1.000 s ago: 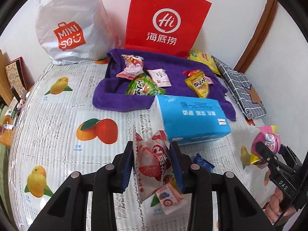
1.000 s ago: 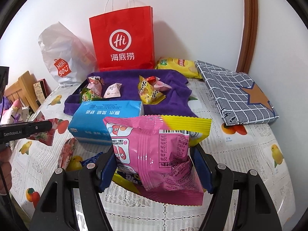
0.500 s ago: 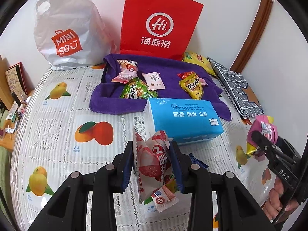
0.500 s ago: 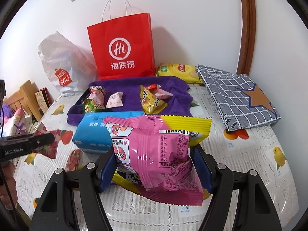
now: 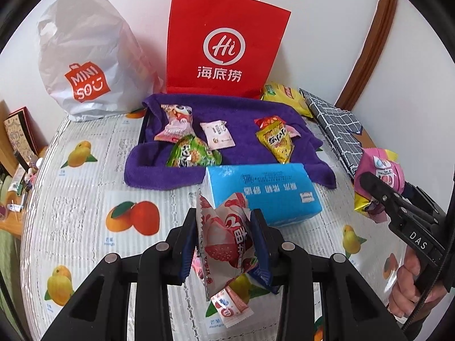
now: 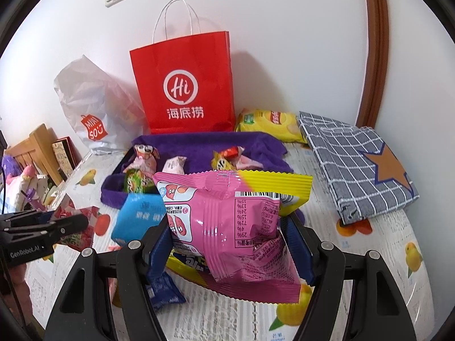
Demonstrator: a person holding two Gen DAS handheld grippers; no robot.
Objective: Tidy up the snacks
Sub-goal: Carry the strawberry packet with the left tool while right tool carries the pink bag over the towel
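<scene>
My left gripper (image 5: 226, 244) is shut on a white and red strawberry snack packet (image 5: 224, 238), held above the fruit-print tablecloth. My right gripper (image 6: 227, 236) is shut on a pink and yellow snack bag (image 6: 227, 221), lifted off the table; in the left wrist view the same pink bag (image 5: 379, 170) shows at the right edge. Beyond both lies a tray lined with a purple towel (image 5: 247, 113) holding several small snack packets: a pink one (image 5: 176, 126), a green one (image 5: 190, 155), a white one (image 5: 217, 135) and a yellow one (image 5: 277, 140).
A blue tissue pack (image 5: 267, 193) lies just in front of the tray. A red paper bag (image 5: 224, 45) and a white plastic bag (image 5: 82, 59) stand against the wall. A yellow chip bag (image 6: 268, 123) and a folded checked cloth (image 6: 355, 164) lie at the right. A small blue packet (image 6: 163, 289) rests under my right gripper.
Both grippers have risen with their packets and drawn back a little; the tray and tissue pack now sit lower and farther in both views. Neither grip has changed.
</scene>
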